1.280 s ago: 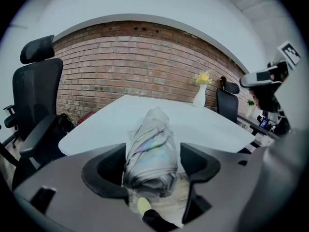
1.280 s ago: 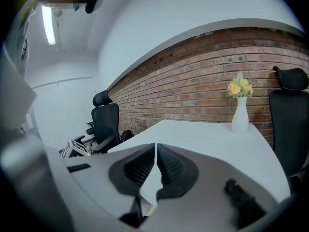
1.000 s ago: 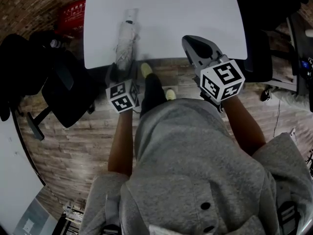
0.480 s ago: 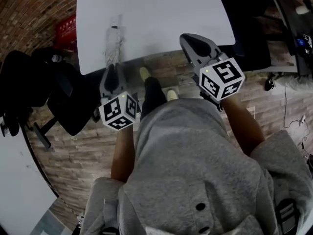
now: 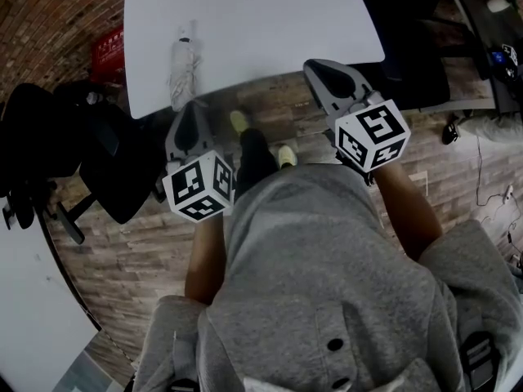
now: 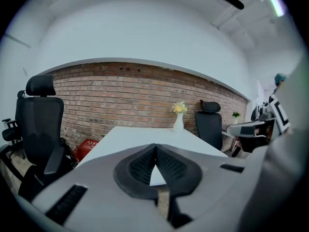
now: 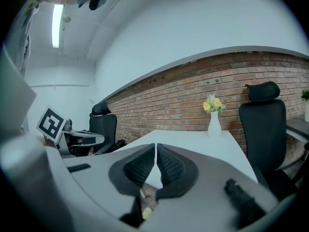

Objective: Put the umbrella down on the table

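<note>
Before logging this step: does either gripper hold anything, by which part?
Nothing. Left gripper just closed empty; right gripper shut, empty. Folded grey umbrella lies on white table.

The umbrella [image 5: 184,62] lies on the table [image 5: 270,15] just ahead of the left gripper [image 5: 190,114] and apart from it, close to the table's near edge. The right gripper [image 5: 327,76] is well to the right of the left one, and its tip is at that same edge. A vase [image 6: 178,121] stands at the table's far end beyond both grippers, an office chair [image 5: 106,153] is on the floor to the left gripper's left, and a box [image 5: 110,43] sits on the floor ahead of that chair, beside the table.
</note>
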`<state>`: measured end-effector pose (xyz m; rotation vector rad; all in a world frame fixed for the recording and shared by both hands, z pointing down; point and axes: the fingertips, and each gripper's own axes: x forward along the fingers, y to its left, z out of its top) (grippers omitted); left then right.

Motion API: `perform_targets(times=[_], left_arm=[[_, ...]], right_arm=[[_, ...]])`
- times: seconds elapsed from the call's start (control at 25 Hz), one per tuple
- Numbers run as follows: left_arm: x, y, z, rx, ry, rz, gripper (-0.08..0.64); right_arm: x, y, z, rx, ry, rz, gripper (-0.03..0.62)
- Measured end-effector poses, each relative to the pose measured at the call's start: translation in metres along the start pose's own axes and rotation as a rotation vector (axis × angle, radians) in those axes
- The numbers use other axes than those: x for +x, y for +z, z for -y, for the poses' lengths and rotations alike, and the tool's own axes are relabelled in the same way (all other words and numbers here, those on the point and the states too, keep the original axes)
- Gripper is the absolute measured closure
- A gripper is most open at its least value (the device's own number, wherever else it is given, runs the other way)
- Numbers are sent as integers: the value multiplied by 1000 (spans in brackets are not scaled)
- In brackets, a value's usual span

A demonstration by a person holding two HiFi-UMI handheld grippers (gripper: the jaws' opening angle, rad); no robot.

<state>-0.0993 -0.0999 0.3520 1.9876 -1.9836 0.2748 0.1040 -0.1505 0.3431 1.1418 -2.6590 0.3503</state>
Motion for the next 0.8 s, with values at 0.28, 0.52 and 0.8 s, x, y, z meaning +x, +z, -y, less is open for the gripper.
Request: perform_targets(times=[0.28,0.52,0.8], left_arm=[[-9,-10,6,-25,-20,-21,545],[-14,-12,7,-45,-18,-14,545],[-5,-17,12,-26,-21,-44,545]], right_arm=[[-11,-5,-5,11,3,5,563],[-16,-10,-5,12,12,2,563],[-13,-8,2,4,13,2,563]])
